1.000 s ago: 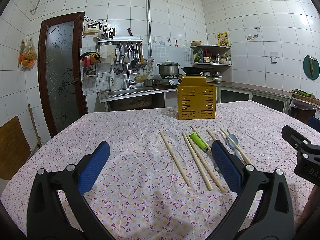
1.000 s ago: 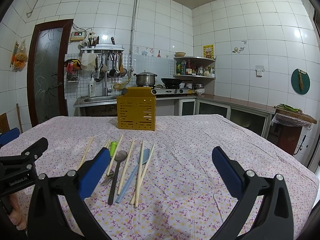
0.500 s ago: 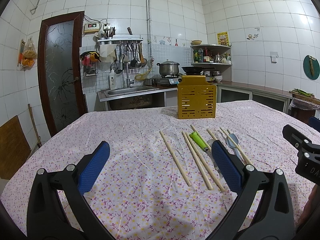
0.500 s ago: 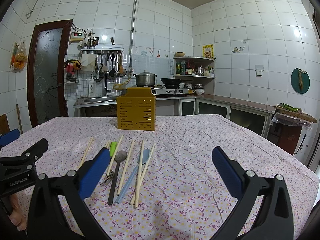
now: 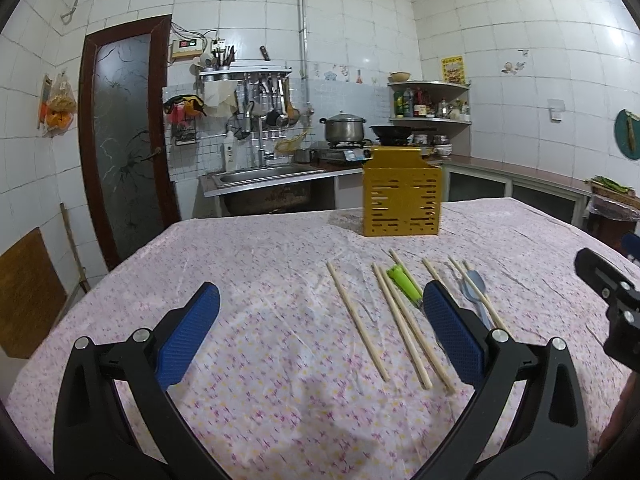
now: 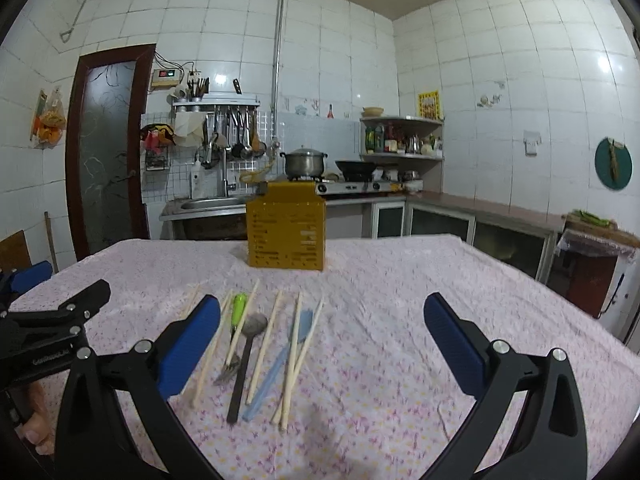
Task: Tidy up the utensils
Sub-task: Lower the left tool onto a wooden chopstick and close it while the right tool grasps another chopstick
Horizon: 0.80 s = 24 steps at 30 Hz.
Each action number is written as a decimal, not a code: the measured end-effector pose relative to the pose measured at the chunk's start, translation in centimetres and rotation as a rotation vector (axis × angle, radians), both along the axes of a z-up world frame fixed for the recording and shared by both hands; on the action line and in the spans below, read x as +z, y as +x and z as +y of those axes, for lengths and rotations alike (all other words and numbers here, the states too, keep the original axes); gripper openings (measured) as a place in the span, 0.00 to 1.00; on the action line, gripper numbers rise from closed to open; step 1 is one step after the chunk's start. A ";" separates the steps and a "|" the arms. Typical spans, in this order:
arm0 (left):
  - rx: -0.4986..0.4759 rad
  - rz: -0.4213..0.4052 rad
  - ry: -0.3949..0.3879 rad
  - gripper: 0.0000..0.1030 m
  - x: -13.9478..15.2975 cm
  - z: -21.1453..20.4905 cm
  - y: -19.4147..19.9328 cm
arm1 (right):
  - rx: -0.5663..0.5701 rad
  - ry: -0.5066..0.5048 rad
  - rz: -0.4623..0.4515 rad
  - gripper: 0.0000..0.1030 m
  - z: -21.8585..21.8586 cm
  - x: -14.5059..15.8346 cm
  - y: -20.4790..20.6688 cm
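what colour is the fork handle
Bright green; the fork shows best in the right wrist view.

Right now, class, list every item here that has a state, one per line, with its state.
left hand-held gripper: open, empty
right hand-held gripper: open, empty
yellow holder: upright on the table
chopsticks: lying loose
green-handled fork: lying flat
dark spoon: lying flat
blue spoon: lying flat

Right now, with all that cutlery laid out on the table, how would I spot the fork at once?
Start at the yellow slotted box standing on the flowered tablecloth; a row of utensils lies in front of it. Among the pale chopsticks, the fork lies just left of the dark-handled spoon. It alone has a bright green handle and metal prongs.
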<state>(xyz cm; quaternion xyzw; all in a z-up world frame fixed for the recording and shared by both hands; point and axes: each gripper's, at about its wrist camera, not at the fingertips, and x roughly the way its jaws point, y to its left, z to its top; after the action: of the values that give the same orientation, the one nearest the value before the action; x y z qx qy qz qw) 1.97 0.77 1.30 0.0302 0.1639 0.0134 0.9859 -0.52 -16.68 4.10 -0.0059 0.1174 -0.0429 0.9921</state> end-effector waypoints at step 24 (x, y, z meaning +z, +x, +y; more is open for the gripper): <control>0.002 0.048 -0.047 0.95 3.4 0.3 10.6 | -0.078 0.067 0.153 0.96 -2.5 0.5 12.4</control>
<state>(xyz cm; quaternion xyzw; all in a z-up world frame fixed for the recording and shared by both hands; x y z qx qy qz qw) 12.53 1.06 4.67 0.0071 0.1880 0.0100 0.9821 11.91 -19.14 4.64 0.0288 0.1944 -0.0771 0.9775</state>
